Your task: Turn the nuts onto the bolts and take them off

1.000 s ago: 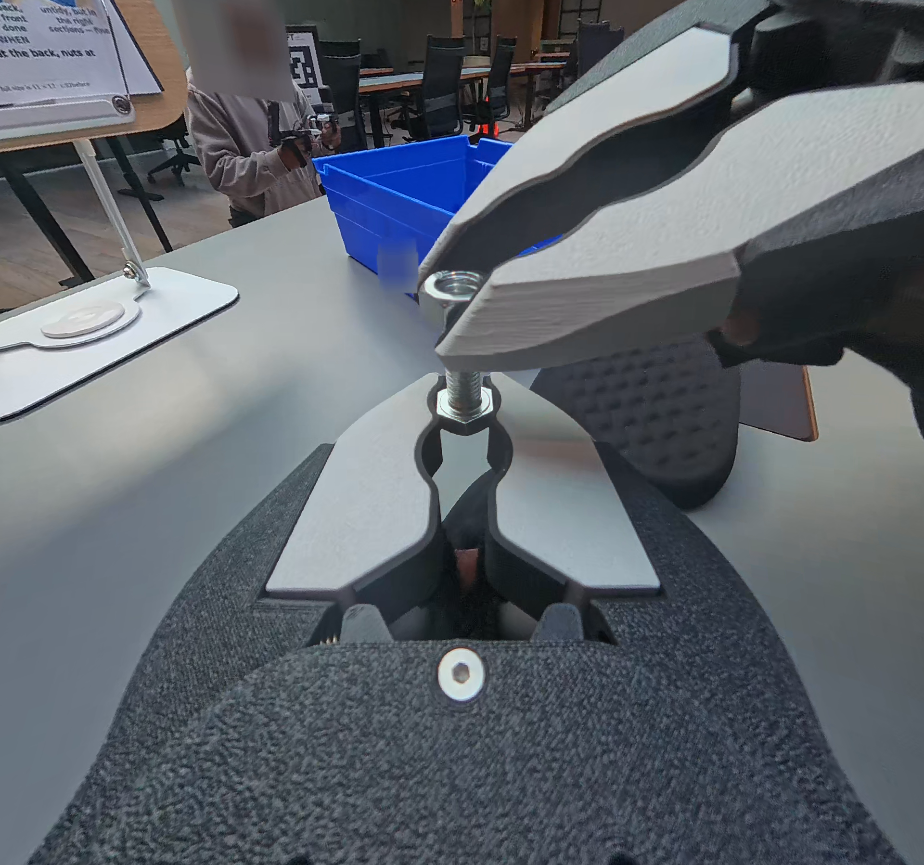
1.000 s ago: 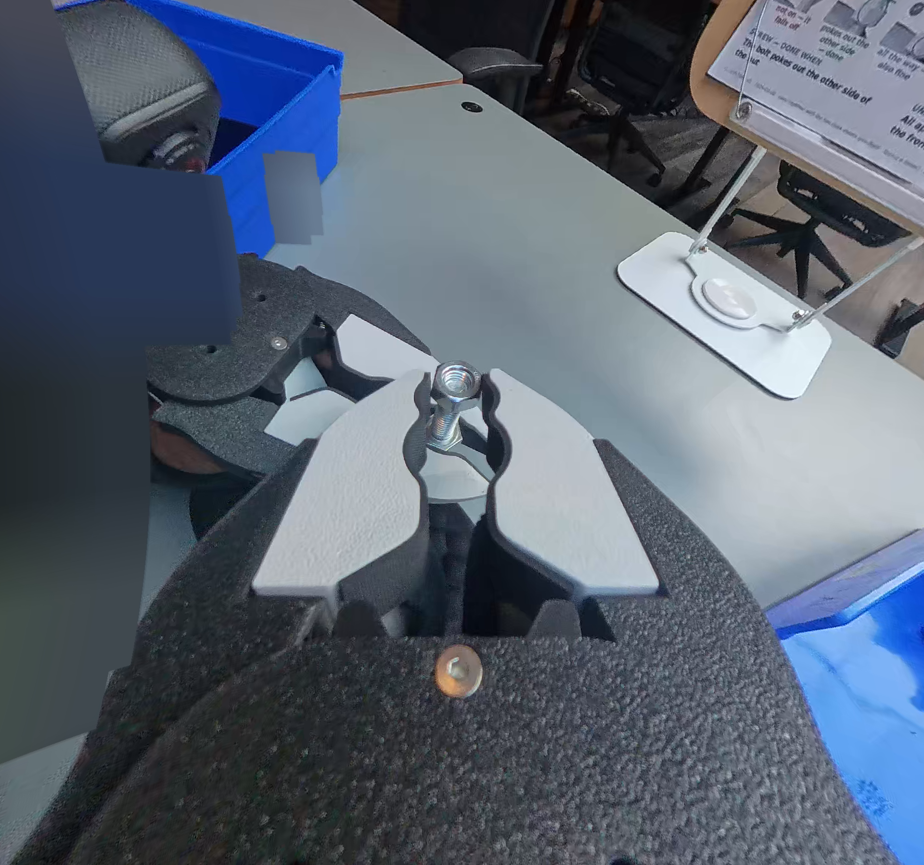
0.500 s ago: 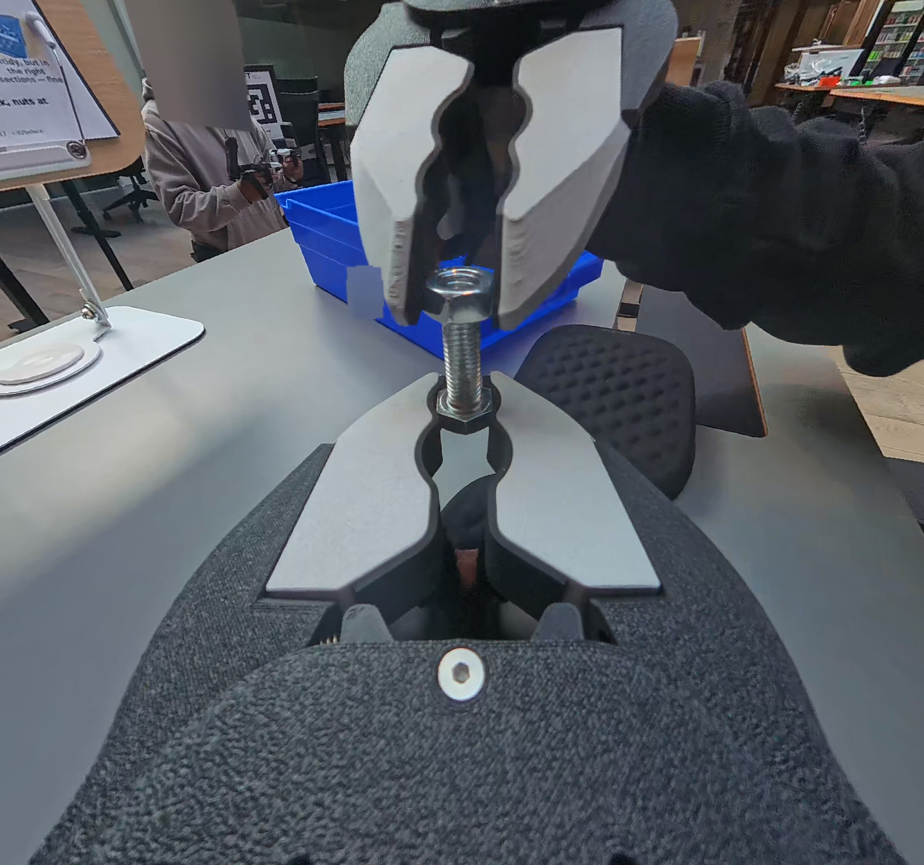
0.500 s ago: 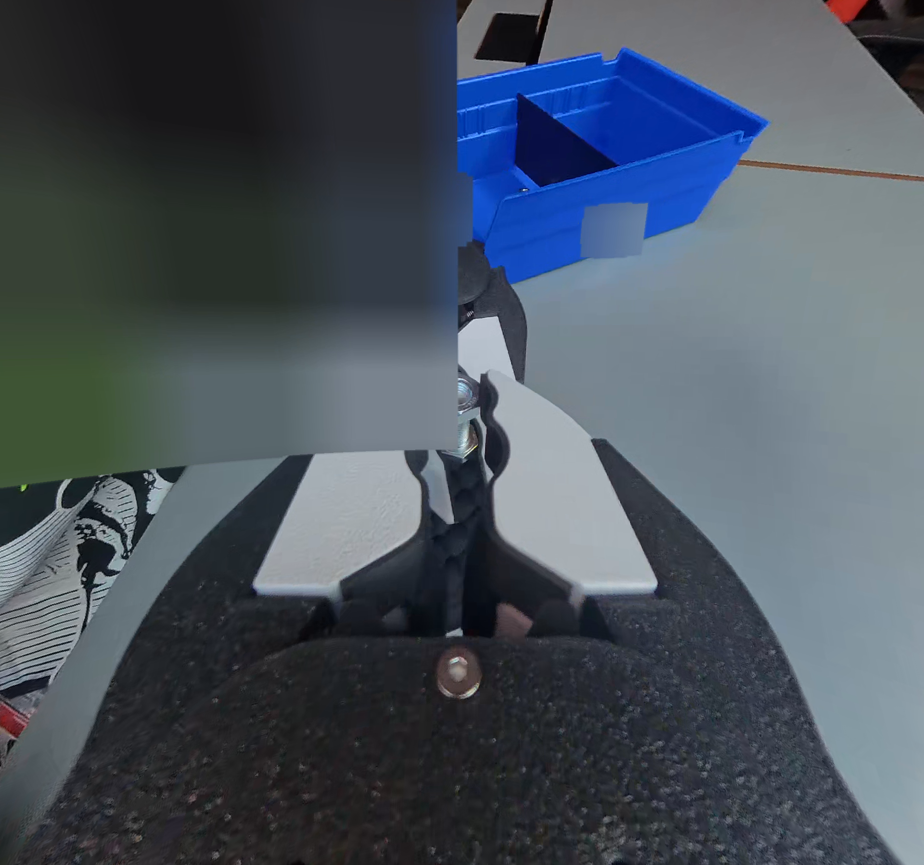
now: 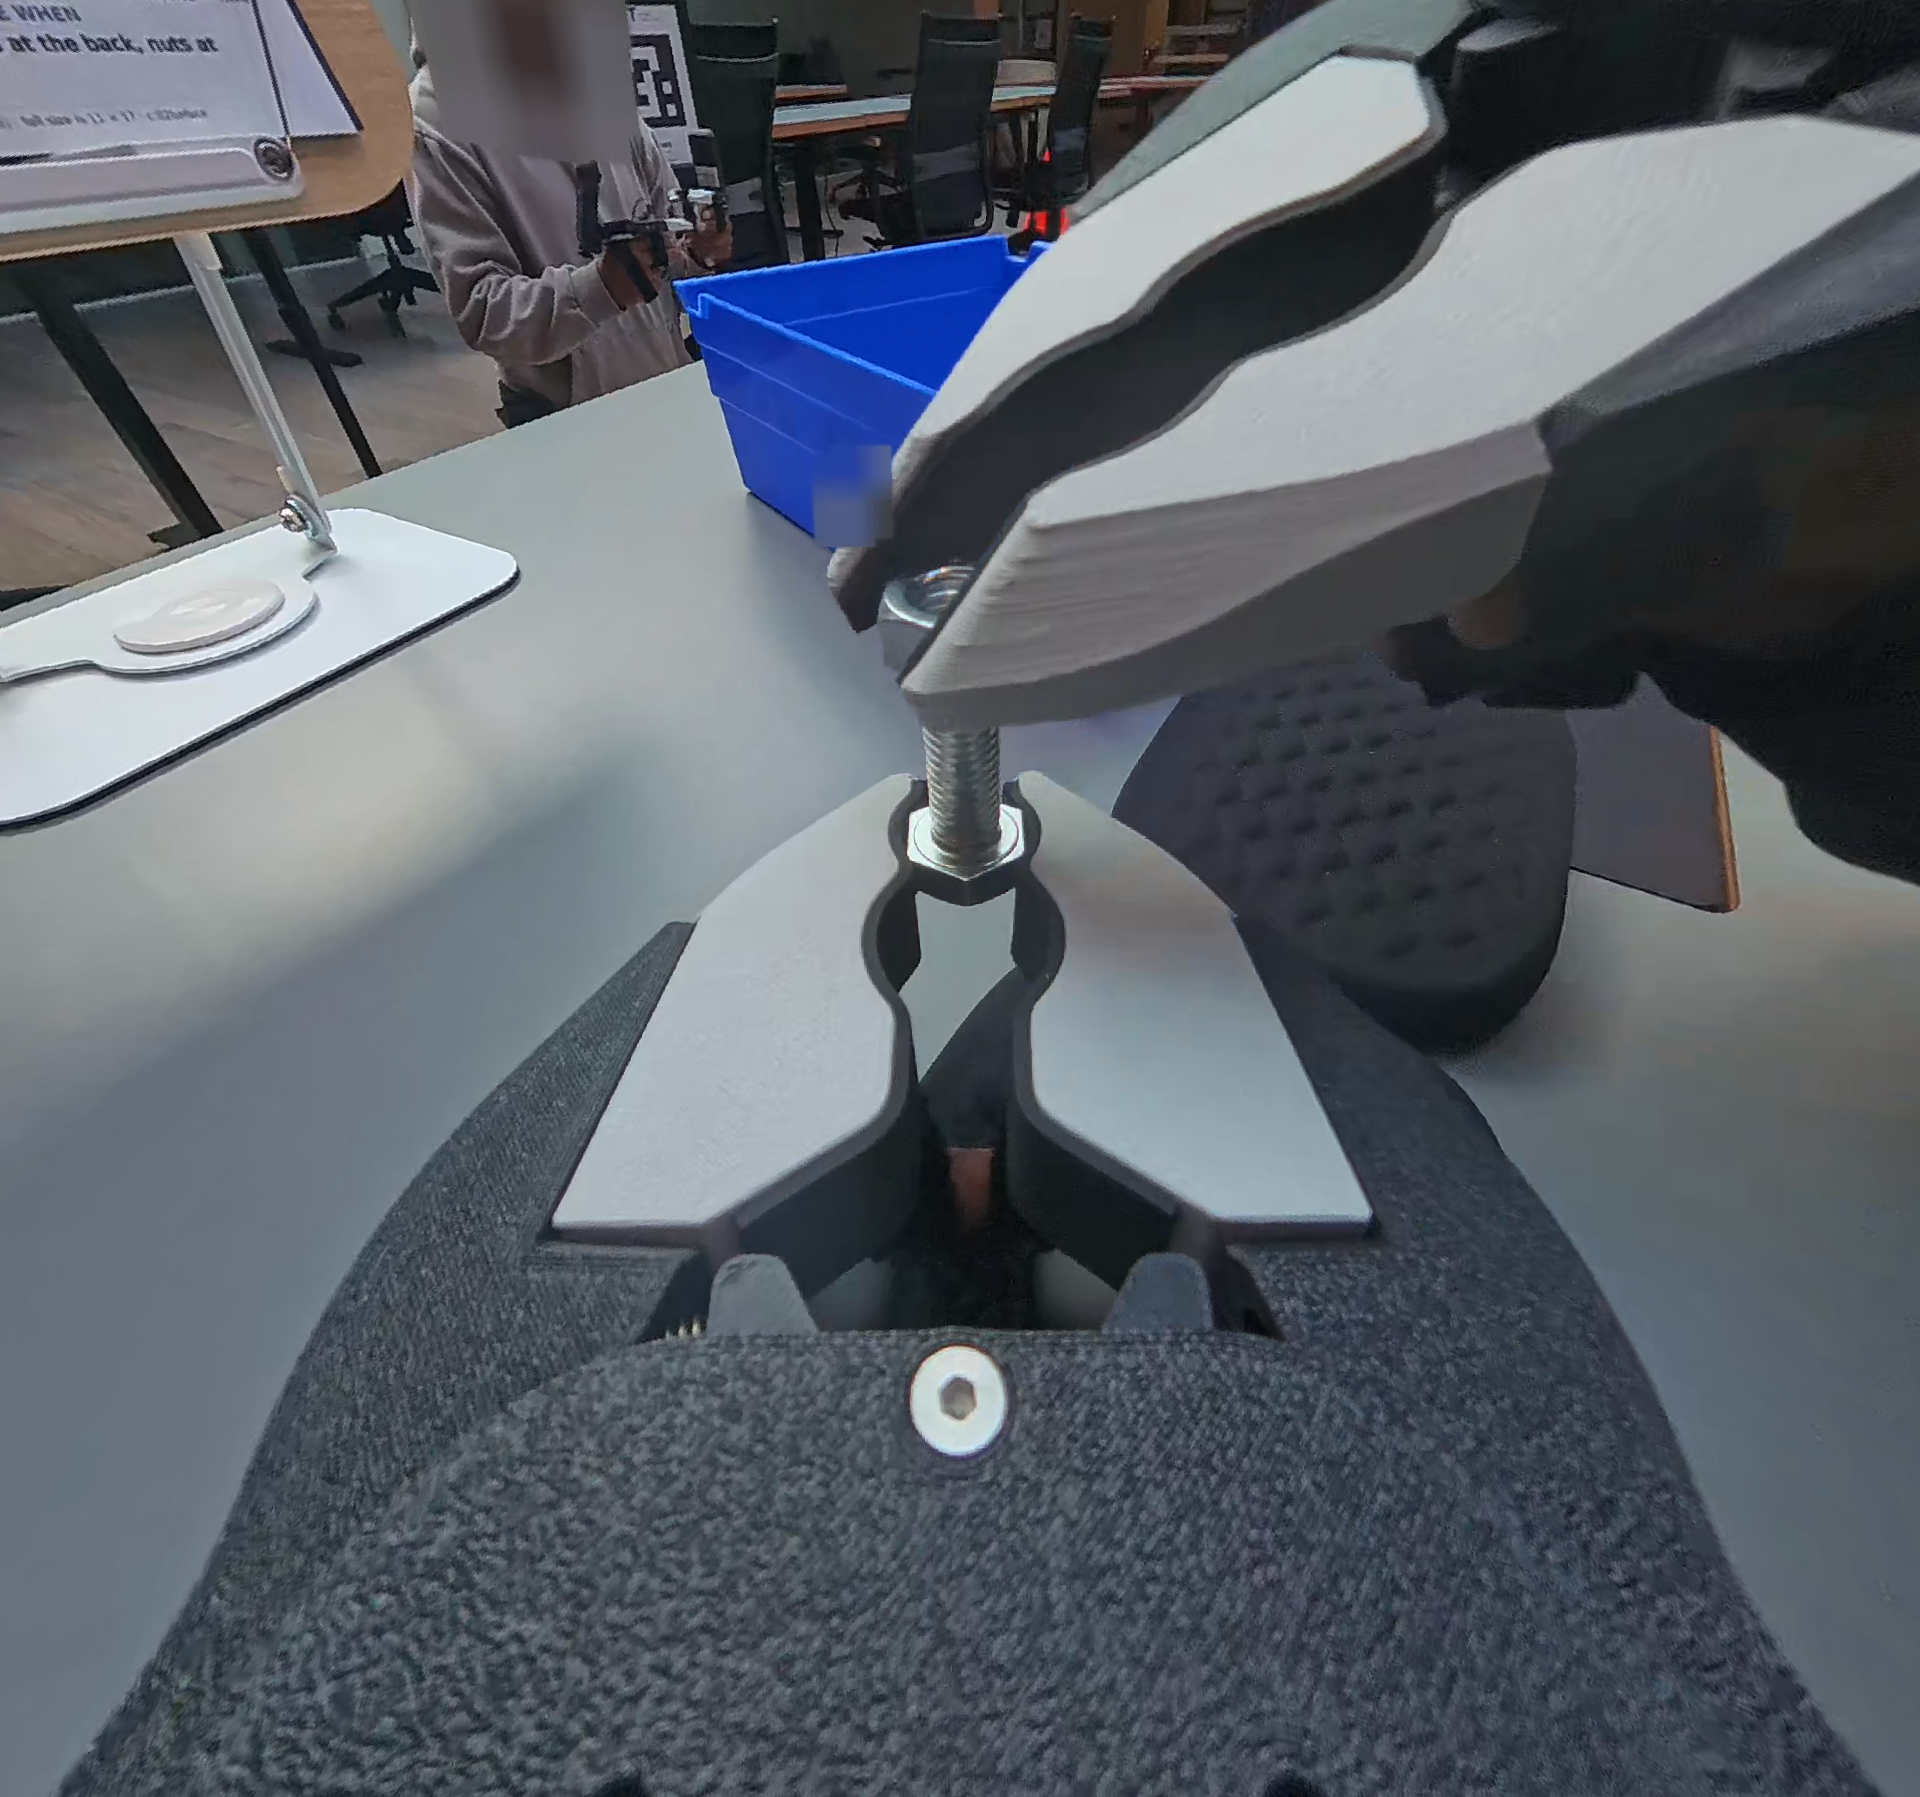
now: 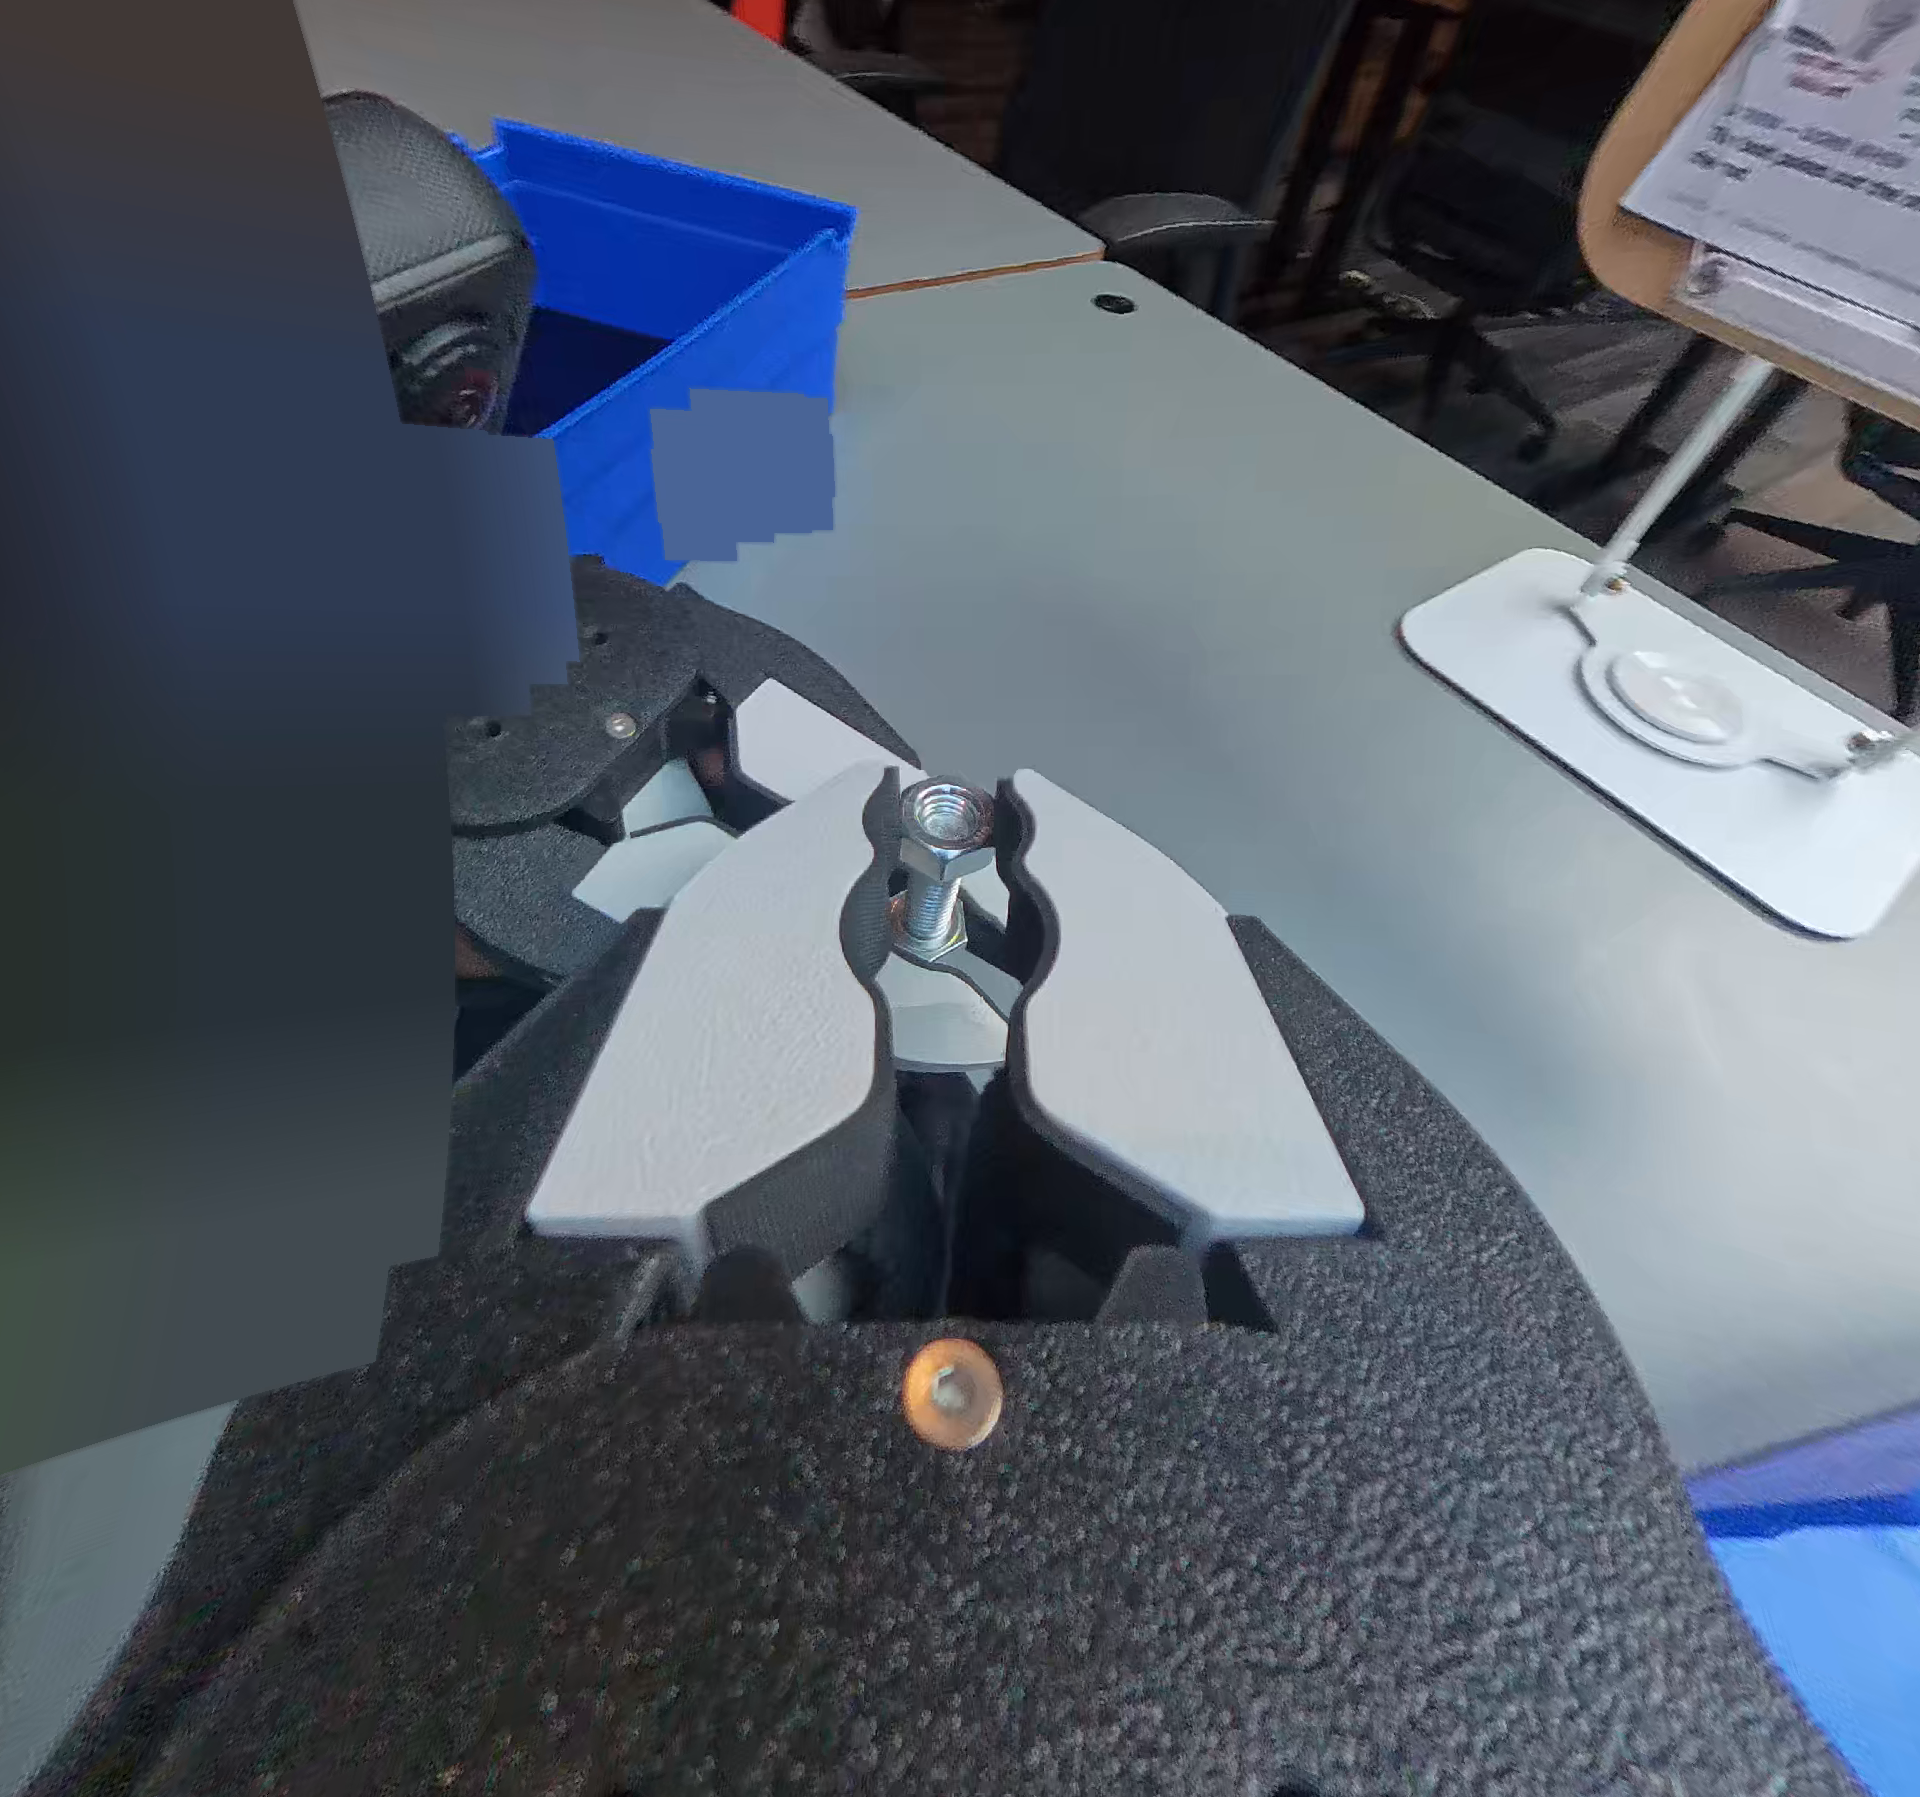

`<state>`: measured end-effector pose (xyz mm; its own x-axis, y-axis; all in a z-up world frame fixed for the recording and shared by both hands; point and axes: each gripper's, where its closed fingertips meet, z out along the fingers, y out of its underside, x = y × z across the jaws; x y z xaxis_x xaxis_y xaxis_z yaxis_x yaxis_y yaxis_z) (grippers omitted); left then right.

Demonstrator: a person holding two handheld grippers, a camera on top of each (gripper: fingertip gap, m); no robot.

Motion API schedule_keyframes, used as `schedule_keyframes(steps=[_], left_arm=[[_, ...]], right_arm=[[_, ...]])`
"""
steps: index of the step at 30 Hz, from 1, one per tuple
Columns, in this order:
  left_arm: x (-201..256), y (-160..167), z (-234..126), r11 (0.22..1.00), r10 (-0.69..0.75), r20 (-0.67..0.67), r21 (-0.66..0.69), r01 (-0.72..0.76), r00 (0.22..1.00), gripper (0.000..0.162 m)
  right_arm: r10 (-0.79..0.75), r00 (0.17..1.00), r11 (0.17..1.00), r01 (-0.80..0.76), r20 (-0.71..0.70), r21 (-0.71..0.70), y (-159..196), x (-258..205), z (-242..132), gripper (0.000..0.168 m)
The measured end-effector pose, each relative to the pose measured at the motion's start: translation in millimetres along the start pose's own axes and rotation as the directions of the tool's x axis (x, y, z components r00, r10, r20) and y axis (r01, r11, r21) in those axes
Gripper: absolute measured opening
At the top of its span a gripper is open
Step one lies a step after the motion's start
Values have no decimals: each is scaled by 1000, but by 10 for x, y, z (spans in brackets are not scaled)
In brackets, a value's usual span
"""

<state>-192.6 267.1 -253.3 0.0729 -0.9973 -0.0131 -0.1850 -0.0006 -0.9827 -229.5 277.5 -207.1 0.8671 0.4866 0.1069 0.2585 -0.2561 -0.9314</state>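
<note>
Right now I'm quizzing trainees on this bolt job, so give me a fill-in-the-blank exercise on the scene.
1. The left tool grips the bolt by its ____.
2. The right tool is closed on the ____ at the bolt's top end.
3. The bin beyond the tools is ____ in colour.
4. The white stand base rests on the grey ____.

Missing words: head; nut; blue; table

Bolt [image 5: 961, 791]: upright, head clamped in left gripper [image 5: 964, 848]
Nut [image 5: 928, 601]: atop bolt, pinched by right gripper [image 5: 914, 625]
Bin [image 5: 831, 365]: on table [image 5: 468, 812], behind bolt
Stand base [image 5: 208, 625]: left of bin
</note>
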Motion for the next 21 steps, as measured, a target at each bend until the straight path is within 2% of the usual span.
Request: schedule_keyframes(steps=[3, 6, 8, 11, 13, 16, 21], left_arm=[[-14, 10, 4, 1000, 1, 14, -5, -1, 1000, 14], [10, 6, 6, 1000, -7, -15, -2, 7, 1000, 14], [31, -19, -1, 999, -34, -49, 11, 34, 998, 14], [51, -54, -19, 994, -100, -121, 33, 105, 988, 14], [54, -78, -34, 987, -145, -160, 42, 154, 976, 14], [46, -85, -42, 983, -166, -173, 45, 176, 971, 13], [86, -82, -29, 988, -143, -176, 39, 152, 974, 13]], right_arm=[[52, 990, 998, -48, -131, 38, -2, 22, 2, 17], [-29, 986, 1000, 29, -166, 1, 8, 29, -3, 18], [-64, 992, 997, 68, -108, 35, -84, 13, -55, 39], [-15, 995, 999, 10, 96, 53, -130, -43, -161, 46], [30, 979, 999, -35, 202, 19, -32, -46, -177, 38], [100, 959, 995, -98, 264, -21, 84, -59, -93, 34], [87, 969, 996, -92, 233, 10, 114, -60, 32, 9]])
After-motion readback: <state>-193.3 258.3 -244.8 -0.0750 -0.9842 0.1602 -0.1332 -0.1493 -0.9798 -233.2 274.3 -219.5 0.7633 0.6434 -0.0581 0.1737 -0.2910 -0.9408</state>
